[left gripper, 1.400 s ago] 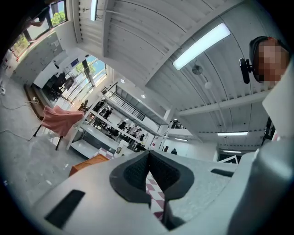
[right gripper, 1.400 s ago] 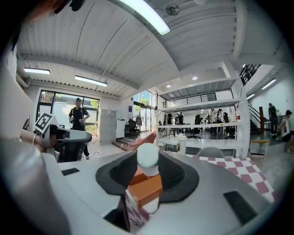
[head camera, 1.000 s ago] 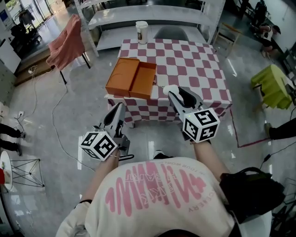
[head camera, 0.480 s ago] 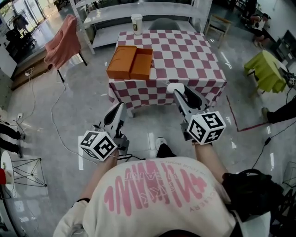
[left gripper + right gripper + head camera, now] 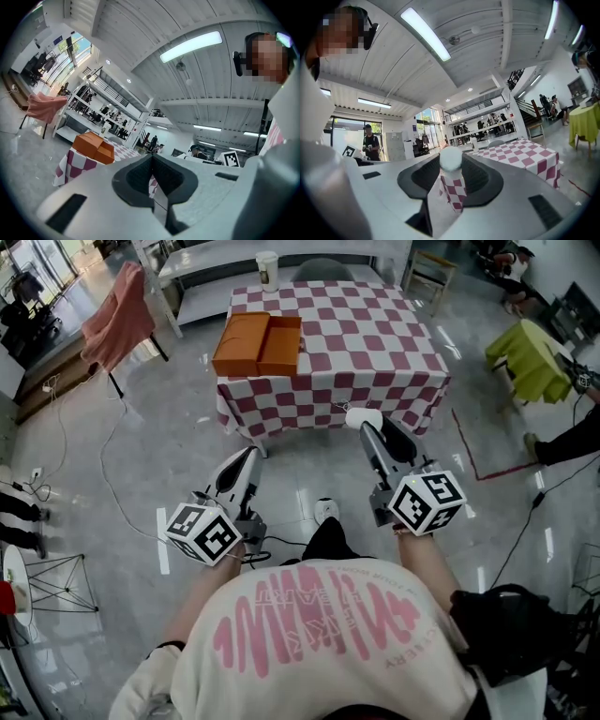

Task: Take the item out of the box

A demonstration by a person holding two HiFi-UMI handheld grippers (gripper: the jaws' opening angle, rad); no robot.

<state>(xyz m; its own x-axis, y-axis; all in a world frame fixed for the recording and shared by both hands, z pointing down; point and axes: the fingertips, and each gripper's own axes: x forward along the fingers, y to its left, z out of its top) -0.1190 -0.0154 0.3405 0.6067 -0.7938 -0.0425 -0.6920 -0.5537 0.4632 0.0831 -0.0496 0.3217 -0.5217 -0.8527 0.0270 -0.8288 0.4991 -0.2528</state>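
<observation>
One step looks done | your right gripper (image 5: 370, 427) grips the small white item (image 5: 360, 415), well apart from the open orange box (image 5: 258, 343) on the table (image 5: 375, 343) | your left gripper (image 5: 246, 457) is closed, empty | left: likely nothing.

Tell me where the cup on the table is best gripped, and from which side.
Grip the cup across its side wall, about mid-height, coming in level: it stands upright and round at the table's far edge. Probably come from the right, over bare cloth, since the box lies in front of it.
</observation>
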